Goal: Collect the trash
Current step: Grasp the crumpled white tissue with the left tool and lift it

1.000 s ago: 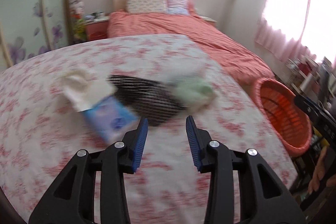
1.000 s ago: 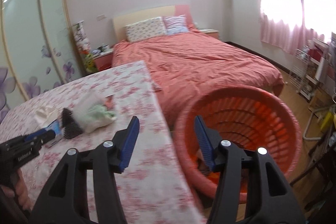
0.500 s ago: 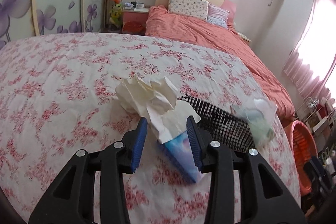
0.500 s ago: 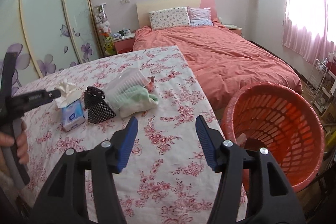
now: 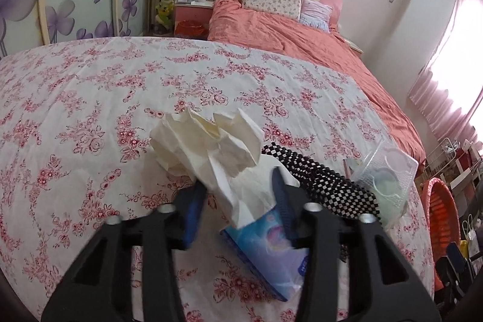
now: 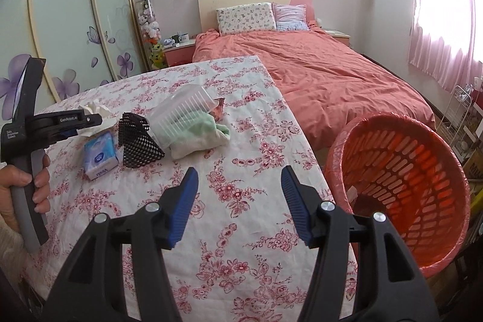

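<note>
- Since a second ago my left tool (image 5: 238, 195) has swung from the black mesh over to the crumpled white tissue (image 5: 211, 147), and its jaws have just been closing with the tissue between them.
- Its right pad sits against the tissue; I cannot tell whether the left pad presses on it yet.
- That tissue sticks up out of a blue soft tissue pack (image 5: 268, 249) lying on the table (image 5: 75, 110) with its pink floral cloth.
- Just beside the pack lies a black mesh sleeve (image 5: 320, 180), and past it a clear ribbed plastic container (image 6: 181, 113) on a pale green cloth (image 6: 202, 135).
- My right tool (image 6: 240, 201) hangs about half open over the table's near edge, holding nothing.
- An orange slotted plastic basket (image 6: 407, 186) stands off the table's right side, near that tool.
</note>
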`<state>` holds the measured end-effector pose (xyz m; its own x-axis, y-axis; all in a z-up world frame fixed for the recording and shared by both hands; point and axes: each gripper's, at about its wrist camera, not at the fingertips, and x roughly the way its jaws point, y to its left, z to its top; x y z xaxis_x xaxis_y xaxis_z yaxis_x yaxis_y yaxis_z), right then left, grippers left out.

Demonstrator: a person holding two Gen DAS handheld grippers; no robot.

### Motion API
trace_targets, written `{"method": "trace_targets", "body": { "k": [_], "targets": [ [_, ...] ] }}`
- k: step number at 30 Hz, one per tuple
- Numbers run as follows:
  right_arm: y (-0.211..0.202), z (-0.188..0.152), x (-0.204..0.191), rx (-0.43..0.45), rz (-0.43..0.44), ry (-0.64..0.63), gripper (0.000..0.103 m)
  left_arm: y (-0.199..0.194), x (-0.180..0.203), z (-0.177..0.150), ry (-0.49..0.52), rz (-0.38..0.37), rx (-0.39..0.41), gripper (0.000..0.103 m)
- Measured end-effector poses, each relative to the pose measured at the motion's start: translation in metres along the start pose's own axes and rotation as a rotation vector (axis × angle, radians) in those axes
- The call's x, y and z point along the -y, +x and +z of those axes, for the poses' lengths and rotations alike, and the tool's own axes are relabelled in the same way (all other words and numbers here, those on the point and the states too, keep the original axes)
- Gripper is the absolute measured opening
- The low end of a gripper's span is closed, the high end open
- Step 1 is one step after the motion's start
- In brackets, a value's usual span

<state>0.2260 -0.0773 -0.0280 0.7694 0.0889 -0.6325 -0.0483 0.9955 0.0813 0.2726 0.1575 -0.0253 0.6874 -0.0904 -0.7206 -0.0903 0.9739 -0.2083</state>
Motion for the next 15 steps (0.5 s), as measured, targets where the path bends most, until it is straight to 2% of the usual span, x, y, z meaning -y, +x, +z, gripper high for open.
{"method": "trace_targets", "body": {
  "k": [2, 3, 15],
  "targets": [
    [0.0, 0.0, 0.0, -0.001, 0.0, 0.001, 0.057, 0.001, -0.001, -0.001, 0.012, 0.004, -0.004, 0.019],
    [0.0, 0.0, 0.0, 0.0, 0.001, 0.0, 0.057, 0.002, -0.002, -0.001, 0.015, 0.004, -0.004, 0.017],
    [0.004, 0.008, -0.013, 0.008, 0.022, -0.022, 0.057, -0.02, -0.015, -0.002, 0.027, 0.04, 0.068, 0.014]
  ]
}}
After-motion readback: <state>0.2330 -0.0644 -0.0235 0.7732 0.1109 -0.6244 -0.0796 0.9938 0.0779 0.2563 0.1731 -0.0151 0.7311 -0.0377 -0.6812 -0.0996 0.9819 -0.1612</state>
